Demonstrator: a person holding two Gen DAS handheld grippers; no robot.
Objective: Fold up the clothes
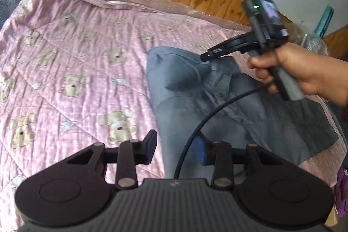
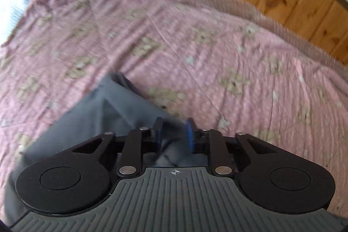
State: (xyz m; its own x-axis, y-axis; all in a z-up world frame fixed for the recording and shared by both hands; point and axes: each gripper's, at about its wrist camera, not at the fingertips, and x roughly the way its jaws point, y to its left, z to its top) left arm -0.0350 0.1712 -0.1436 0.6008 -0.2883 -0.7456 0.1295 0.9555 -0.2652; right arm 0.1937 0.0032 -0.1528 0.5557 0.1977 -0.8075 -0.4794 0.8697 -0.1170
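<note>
While the grey trousers [image 1: 195,101] lie on the pink quilt [image 1: 76,58], their long axis runs from about five o'clock to eleven o'clock in the left wrist view. Hovering above them with its jaws spread wide, the left gripper [image 1: 177,147] grips nothing. Fabric sits between the right gripper's [image 2: 174,132] fingers, though I cannot tell whether they clamp it. Being nearer the far end, that one probably leads the fold.

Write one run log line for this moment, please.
stage: folding | grey garment on pink quilt | left gripper open, above it | right gripper: cloth between fingers, closure unclear
</note>
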